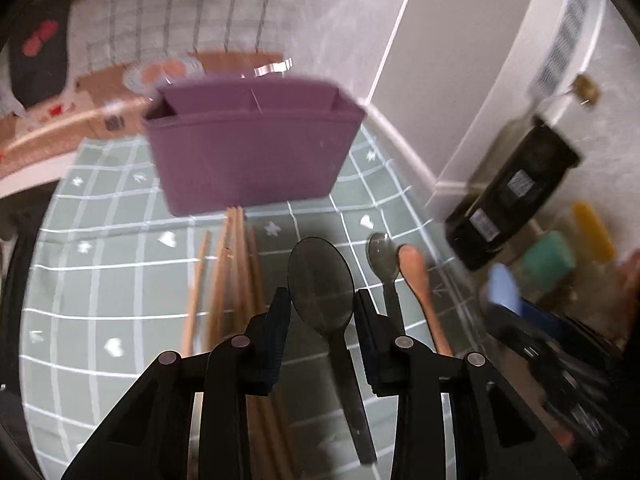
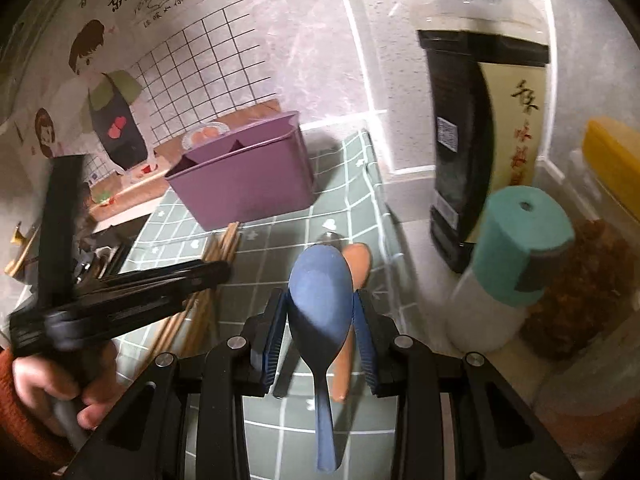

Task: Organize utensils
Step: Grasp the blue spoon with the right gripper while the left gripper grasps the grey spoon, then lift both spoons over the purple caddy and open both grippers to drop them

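Observation:
My left gripper (image 1: 322, 308) is shut on the bowl of a black spoon (image 1: 320, 276), whose handle runs back under the jaws. A purple divided organizer (image 1: 248, 152) stands just ahead on the green checked mat (image 1: 100, 280). In front of it lie wooden chopsticks (image 1: 236, 264), with a small metal spoon (image 1: 382, 256) and a wooden spoon (image 1: 412, 268) to the right. My right gripper (image 2: 320, 308) is shut on a blue spoon (image 2: 320, 292), above the wooden spoon (image 2: 360, 256). From the right wrist, the organizer (image 2: 248, 184) is ahead-left and the left gripper (image 2: 218, 270) is a blur at left.
A tall dark sauce bottle (image 2: 460, 140) and a white bottle with a teal cap (image 2: 520, 248) stand close on the right, with a yellow-lidded container (image 2: 616, 160) behind them. Behind the organizer is the wall. A hand in an orange sleeve (image 2: 60, 380) holds the left gripper.

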`<state>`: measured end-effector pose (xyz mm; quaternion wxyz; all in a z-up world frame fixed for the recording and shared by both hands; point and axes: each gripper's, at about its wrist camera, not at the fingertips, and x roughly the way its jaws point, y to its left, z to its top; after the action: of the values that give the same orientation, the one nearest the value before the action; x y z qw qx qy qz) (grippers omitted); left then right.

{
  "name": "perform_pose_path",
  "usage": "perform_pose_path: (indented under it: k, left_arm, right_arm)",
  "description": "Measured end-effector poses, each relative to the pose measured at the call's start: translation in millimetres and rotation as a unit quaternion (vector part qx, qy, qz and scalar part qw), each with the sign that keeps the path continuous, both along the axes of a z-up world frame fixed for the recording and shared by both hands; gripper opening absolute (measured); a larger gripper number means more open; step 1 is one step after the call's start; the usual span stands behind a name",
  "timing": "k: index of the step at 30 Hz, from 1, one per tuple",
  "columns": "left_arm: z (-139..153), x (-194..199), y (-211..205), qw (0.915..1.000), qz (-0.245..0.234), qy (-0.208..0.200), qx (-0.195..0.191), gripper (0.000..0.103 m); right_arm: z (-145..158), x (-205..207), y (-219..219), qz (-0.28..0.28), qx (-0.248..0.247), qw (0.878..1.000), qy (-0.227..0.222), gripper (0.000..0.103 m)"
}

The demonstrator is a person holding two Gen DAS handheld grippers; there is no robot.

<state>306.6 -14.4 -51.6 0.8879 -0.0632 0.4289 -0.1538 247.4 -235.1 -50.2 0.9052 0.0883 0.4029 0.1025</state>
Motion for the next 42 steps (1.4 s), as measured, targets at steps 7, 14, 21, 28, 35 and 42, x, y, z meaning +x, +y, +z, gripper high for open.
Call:
perform_pose_path:
  k: [7, 14, 21, 28, 35, 42]
  left_arm:
    - [31, -31, 21, 0.9991, 0.019, -0.037, -0.007, 0.033]
    - [40, -32, 44, 0.9973, 0.045, -0.055, -0.018, 0.033]
    - [102, -19, 60, 0.99, 0.06, -0.123, -0.035, 0.033]
    - [206, 27, 60, 0.9635, 0.084, -0.254, 0.005, 0.033]
    - [199, 89, 62, 0.9523, 0.126, -0.277, 0.031, 0.034]
    - [126, 134, 60, 0.9632, 0.129, -0.229, 0.055, 0.034]
  right_arm:
    - [9, 8, 29, 0.025, -0.022, 0.999, -0.006, 0.032]
    - [20, 18, 50, 0.045, -0.035, 0.998, -0.02, 0.032]
    - [51, 33, 57, 0.043, -0.046, 0.996, -0.063, 0.032]
    - [174, 83, 53, 0.017, -0.002, 0.976, -0.218, 0.032]
    - [187, 151, 61, 0.002, 0.009, 0.967, -0.254, 0.032]
    - [118, 196, 73, 0.018, 0.013, 0.984, -0.179, 0.032]
